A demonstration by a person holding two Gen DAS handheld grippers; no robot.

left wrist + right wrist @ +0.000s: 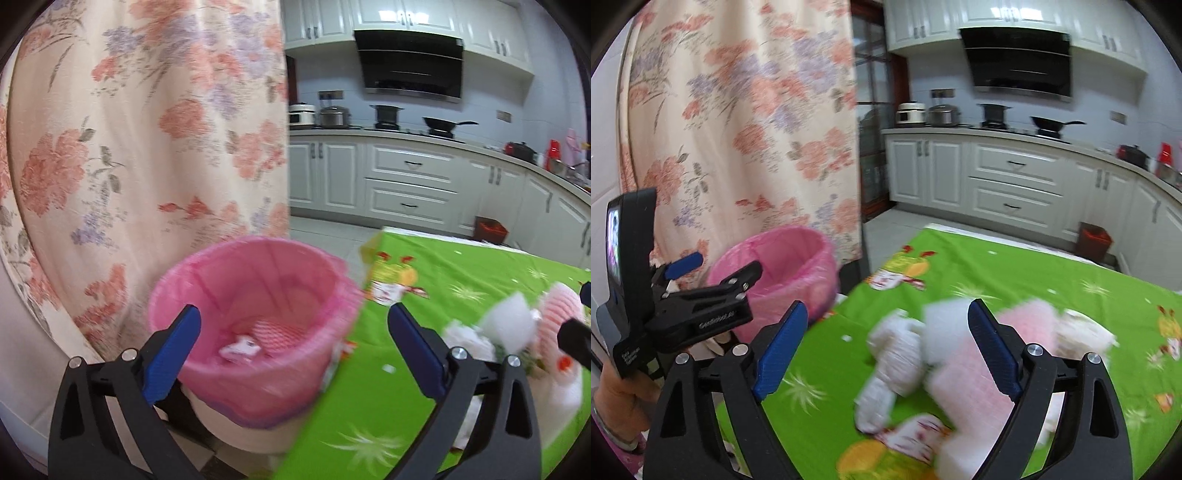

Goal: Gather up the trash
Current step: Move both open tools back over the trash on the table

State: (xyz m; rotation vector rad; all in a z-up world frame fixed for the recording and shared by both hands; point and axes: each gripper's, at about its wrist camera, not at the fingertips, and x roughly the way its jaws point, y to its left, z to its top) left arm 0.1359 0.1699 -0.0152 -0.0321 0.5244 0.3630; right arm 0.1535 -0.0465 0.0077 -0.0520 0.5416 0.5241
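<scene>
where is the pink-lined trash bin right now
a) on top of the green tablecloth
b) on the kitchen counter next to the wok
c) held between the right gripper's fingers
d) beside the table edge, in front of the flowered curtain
d: the bin stands off the edge of the table, with the flowered curtain right behind it, and neither gripper grips it.
</scene>
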